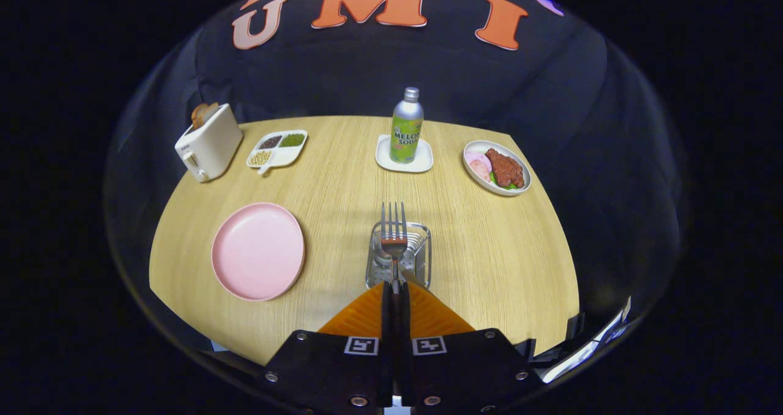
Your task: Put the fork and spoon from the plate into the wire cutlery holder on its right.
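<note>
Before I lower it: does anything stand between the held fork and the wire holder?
Nothing visible does. The gripper is shut on the silver metal fork, directly over the open-topped silver wire cutlery holder on the round wooden table.

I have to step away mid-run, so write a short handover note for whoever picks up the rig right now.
Tool: shut on the fork, gripped by its handle, tines pointing away, held over the wire cutlery holder.
Plate: pink, left of the holder, with no cutlery on it.
Spoon: something pale sits inside the holder; it may be the spoon, but I cannot tell.
Done: fork lifted off the plate and brought to the holder.
Left: lower the fork in and release; check the spoon.
</note>
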The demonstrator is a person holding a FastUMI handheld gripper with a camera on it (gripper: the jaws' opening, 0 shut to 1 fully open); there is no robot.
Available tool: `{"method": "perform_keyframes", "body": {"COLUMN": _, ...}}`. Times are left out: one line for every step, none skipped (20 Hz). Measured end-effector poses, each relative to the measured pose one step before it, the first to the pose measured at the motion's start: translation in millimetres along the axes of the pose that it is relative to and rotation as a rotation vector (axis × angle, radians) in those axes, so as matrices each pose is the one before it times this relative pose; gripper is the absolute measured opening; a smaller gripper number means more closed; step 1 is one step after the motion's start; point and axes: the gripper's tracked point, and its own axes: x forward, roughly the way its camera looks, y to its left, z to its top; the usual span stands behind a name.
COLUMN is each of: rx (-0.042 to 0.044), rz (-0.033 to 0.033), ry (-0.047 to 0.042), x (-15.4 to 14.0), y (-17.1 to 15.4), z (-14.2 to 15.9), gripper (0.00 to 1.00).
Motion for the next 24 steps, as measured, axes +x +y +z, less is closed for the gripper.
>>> {"method": "perform_keyframes", "body": {"rx": -0.01746, "rz": -0.00364, "ry": 0.03064, "x": 2.69, "y": -2.01, "z": -5.15, "gripper": 0.06}}
{"method": "perform_keyframes", "body": {"rx": -0.01823, "rz": -0.00179, "ry": 0.02884, "x": 2.39, "y": -1.80, "z": -3.14, "gripper": 0.06}}
{"method": "perform_keyframes", "body": {"rx": -0.01442, "rz": -0.00310, "ry": 0.02745, "x": 1.70, "y": -1.88, "z": -2.59, "gripper": 0.06}}
{"method": "perform_keyframes", "body": {"rx": -0.01791, "rz": 0.00330, "ry": 0.02815, "x": 3.36, "y": 0.95, "z": -2.35, "gripper": 0.06}}
{"method": "perform_keyframes", "body": {"rx": -0.01412, "rz": -0.00210, "ry": 0.02153, "x": 2.59, "y": -0.46, "z": -1.71, "gripper": 0.06}}
{"method": "perform_keyframes", "body": {"rx": -0.01047, "rz": 0.00005, "ry": 0.01655, "x": 1.83, "y": 0.11, "z": 0.31, "gripper": 0.06}}
{"method": "perform_keyframes", "body": {"rx": -0.00962, "rz": 0.00395, "ry": 0.00972, "x": 2.49, "y": 1.64, "z": 2.07, "gripper": 0.06}}
{"method": "perform_keyframes", "body": {"rx": -0.01328, "rz": 0.00516, "ry": 0.00436, "x": 0.79, "y": 1.57, "z": 2.59, "gripper": 0.07}}
{"method": "perform_keyframes", "body": {"rx": -0.01018, "rz": 0.00255, "ry": 0.00472, "x": 0.91, "y": 0.11, "z": 2.49, "gripper": 0.07}}
{"method": "perform_keyframes", "body": {"rx": -0.00651, "rz": -0.00308, "ry": 0.00323, "x": 2.12, "y": 0.04, "z": 2.96, "gripper": 0.07}}
{"method": "perform_keyframes", "body": {"rx": -0.00287, "rz": -0.00591, "ry": -0.00188, "x": 1.19, "y": -0.99, "z": 4.13, "gripper": 0.08}}
{"method": "perform_keyframes", "body": {"rx": -0.00401, "rz": 0.00023, "ry": -0.00763, "x": 0.77, "y": -0.06, "z": 3.31, "gripper": 0.08}}
{"method": "perform_keyframes", "body": {"rx": 0.00004, "rz": 0.00062, "ry": -0.00763, "x": 1.39, "y": 0.86, "z": 3.20, "gripper": 0.08}}
{"method": "perform_keyframes", "body": {"rx": 0.00368, "rz": 0.00457, "ry": -0.01114, "x": 0.70, "y": 0.59, "z": 4.10, "gripper": 0.08}}
{"method": "perform_keyframes", "body": {"rx": 0.00790, "rz": 0.00049, "ry": -0.01752, "x": -0.42, "y": -0.93, "z": 4.96, "gripper": 0.09}}
{"method": "perform_keyframes", "body": {"rx": 0.00717, "rz": 0.00278, "ry": -0.02326, "x": 0.41, "y": -0.51, "z": 5.96, "gripper": 0.09}}
{"method": "perform_keyframes", "body": {"rx": 0.01062, "rz": -0.00848, "ry": -0.03009, "x": -1.57, "y": -4.09, "z": 7.38, "gripper": 0.10}}
{"method": "perform_keyframes", "body": {"rx": 0.01102, "rz": -0.00725, "ry": -0.03253, "x": -1.42, "y": -4.41, "z": 7.90, "gripper": 0.10}}
{"method": "perform_keyframes", "body": {"rx": 0.01593, "rz": -0.00415, "ry": -0.03784, "x": -3.69, "y": -2.31, "z": 8.87, "gripper": 0.10}}
{"method": "perform_keyframes", "body": {"rx": 0.01649, "rz": -0.00219, "ry": -0.04635, "x": -4.01, "y": -2.54, "z": 11.11, "gripper": 0.10}}
{"method": "perform_keyframes", "body": {"rx": 0.01797, "rz": -0.00608, "ry": -0.06040, "x": -5.55, "y": -2.89, "z": 15.46, "gripper": 0.11}}
{"method": "perform_keyframes", "body": {"rx": 0.01011, "rz": -0.00775, "ry": -0.06964, "x": -4.38, "y": -3.06, "z": 16.33, "gripper": 0.11}}
{"method": "perform_keyframes", "body": {"rx": 0.00539, "rz": -0.01268, "ry": -0.07421, "x": -5.99, "y": -4.65, "z": 18.72, "gripper": 0.10}}
{"method": "perform_keyframes", "body": {"rx": -0.00160, "rz": -0.00212, "ry": -0.06753, "x": -11.46, "y": -8.00, "z": 18.32, "gripper": 0.11}}
